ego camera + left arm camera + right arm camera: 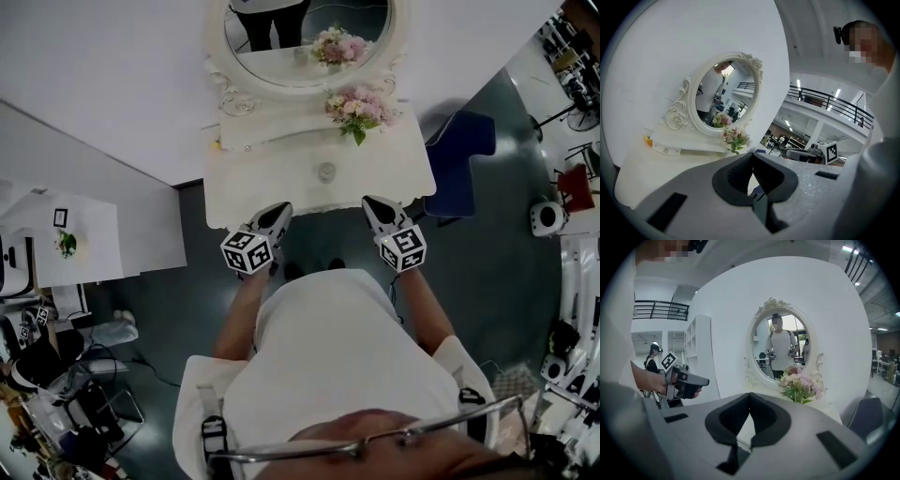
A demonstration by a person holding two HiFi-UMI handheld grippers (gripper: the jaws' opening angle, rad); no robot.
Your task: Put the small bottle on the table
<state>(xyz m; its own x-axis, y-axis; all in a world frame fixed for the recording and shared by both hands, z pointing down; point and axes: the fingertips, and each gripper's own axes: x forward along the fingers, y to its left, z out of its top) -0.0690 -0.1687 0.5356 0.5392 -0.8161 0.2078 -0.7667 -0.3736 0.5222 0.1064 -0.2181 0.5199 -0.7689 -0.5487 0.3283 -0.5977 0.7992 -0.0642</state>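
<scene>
The surface [258, 187] is a cream dressing table with a smooth matte top and a wavy front edge. At its back stands an oval mirror [305, 42] in a carved, scrolled frame. A raised shelf [272, 122] under the mirror carries a bunch of pink and white flowers [358, 108]; no vase can be made out.

The small bottle [326, 172] is a clear round thing near the middle of the surface. It seems to stand upright, showing only its round top.

The left claw [279, 212] and right claw [373, 205], grey and grainy with dark pads, are both pressed together and empty at the near edge.
</scene>
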